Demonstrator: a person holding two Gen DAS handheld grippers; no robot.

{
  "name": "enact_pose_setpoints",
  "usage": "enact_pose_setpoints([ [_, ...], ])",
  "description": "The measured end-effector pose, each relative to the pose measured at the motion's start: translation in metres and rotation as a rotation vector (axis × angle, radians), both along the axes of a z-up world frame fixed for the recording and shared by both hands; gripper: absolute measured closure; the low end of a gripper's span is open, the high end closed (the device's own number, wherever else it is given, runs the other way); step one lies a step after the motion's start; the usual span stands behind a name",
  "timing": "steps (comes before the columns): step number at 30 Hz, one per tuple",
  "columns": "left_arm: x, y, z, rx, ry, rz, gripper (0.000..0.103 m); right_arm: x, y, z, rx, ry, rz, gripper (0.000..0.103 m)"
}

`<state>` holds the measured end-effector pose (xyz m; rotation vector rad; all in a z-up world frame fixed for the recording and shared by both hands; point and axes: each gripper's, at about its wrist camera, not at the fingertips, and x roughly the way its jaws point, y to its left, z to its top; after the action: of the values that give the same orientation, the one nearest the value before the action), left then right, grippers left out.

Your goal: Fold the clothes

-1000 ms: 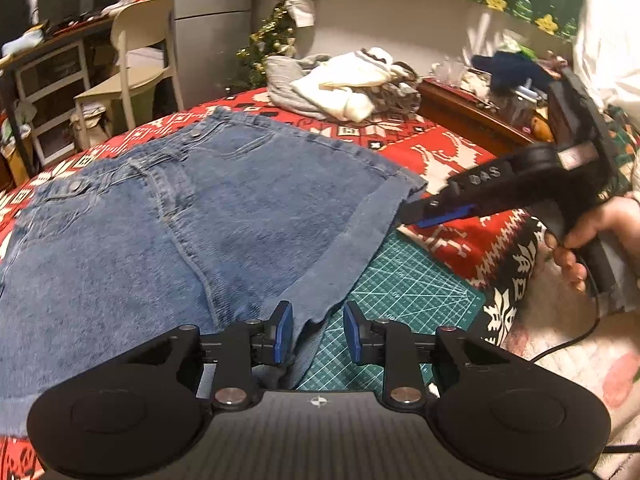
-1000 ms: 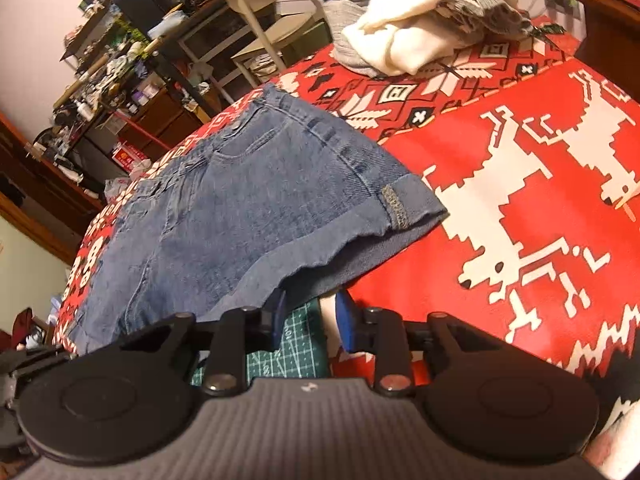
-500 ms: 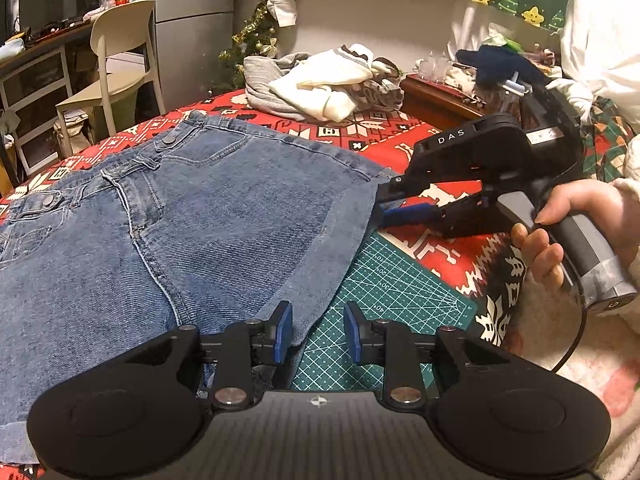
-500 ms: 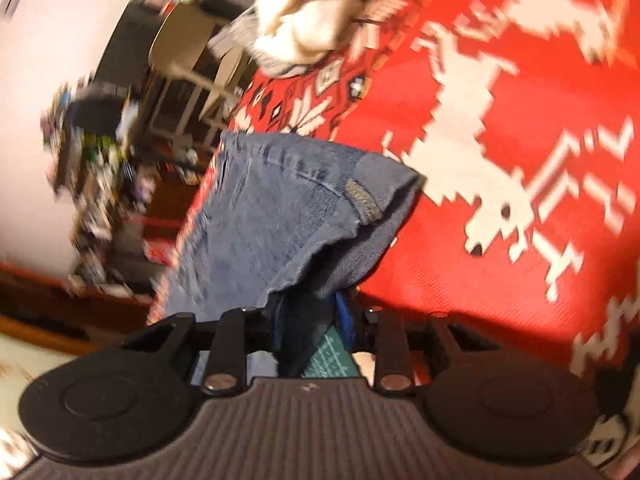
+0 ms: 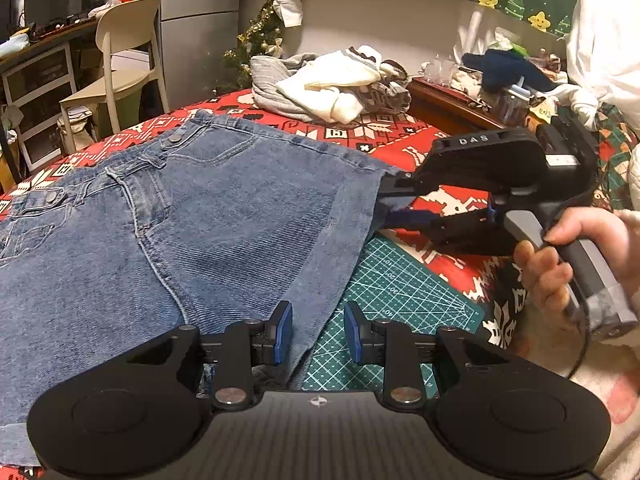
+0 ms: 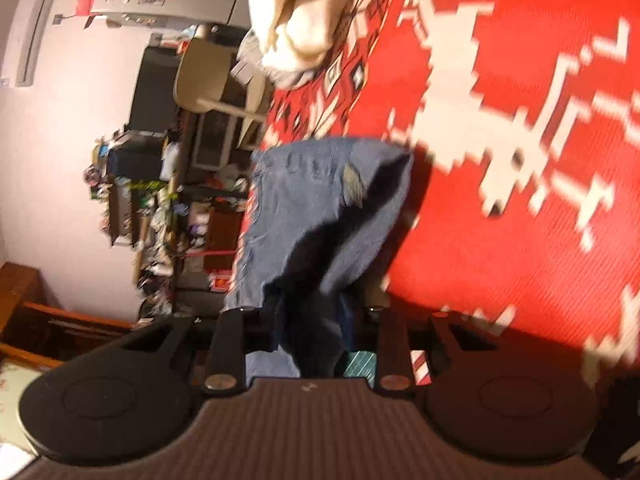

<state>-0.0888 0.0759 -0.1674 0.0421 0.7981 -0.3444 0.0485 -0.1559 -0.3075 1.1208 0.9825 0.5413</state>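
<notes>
My right gripper [image 5: 382, 210] pinches the denim shorts' [image 5: 192, 224] far hem corner for folding, while my left gripper [image 5: 318, 334] straddles the near hem, unclosed.

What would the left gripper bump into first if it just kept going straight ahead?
Probably the denim shorts. The left gripper points down at their hem edge, where the cloth overlaps the green cutting mat. Depth is hard to judge, so it might graze the mat instead.

denim shorts [image 5: 168, 232] on bed cover [image 5: 404, 148] | cutting mat [image 5: 400, 292] under their right hem | clothes pile [image 5: 332, 84] behind | chair [image 5: 120, 64] far left
</notes>
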Motion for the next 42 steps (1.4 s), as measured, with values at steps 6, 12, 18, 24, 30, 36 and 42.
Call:
enact_pose_setpoints([
  [6, -0.001, 0.006, -0.001, -0.003, 0.007, 0.017, 0.075, 0.004, 0.015, -0.003, -0.012, -0.026, 0.036, 0.074],
  [12, -0.003, 0.004, -0.006, 0.014, 0.017, -0.003, 0.075, 0.009, 0.019, 0.006, -0.11, -0.083, 0.07, 0.101],
  [18, -0.004, 0.006, -0.015, 0.062, 0.038, -0.027, 0.075, -0.002, 0.001, 0.019, -0.136, -0.047, 0.049, 0.102],
  [24, -0.011, 0.015, -0.018, 0.058, 0.056, -0.038, 0.082, -0.007, -0.01, 0.018, -0.192, -0.03, 0.066, 0.102],
  [30, -0.016, 0.021, -0.016, 0.075, 0.055, -0.038, 0.087, -0.012, -0.006, 0.027, -0.202, -0.072, 0.111, 0.093],
  [36, -0.02, 0.023, -0.015, 0.079, 0.047, -0.035, 0.087, -0.012, -0.005, 0.017, -0.184, -0.032, 0.095, 0.086],
  [42, -0.02, 0.024, -0.014, 0.06, 0.051, -0.017, 0.087, -0.01, 0.005, 0.006, -0.112, 0.003, 0.111, 0.079],
])
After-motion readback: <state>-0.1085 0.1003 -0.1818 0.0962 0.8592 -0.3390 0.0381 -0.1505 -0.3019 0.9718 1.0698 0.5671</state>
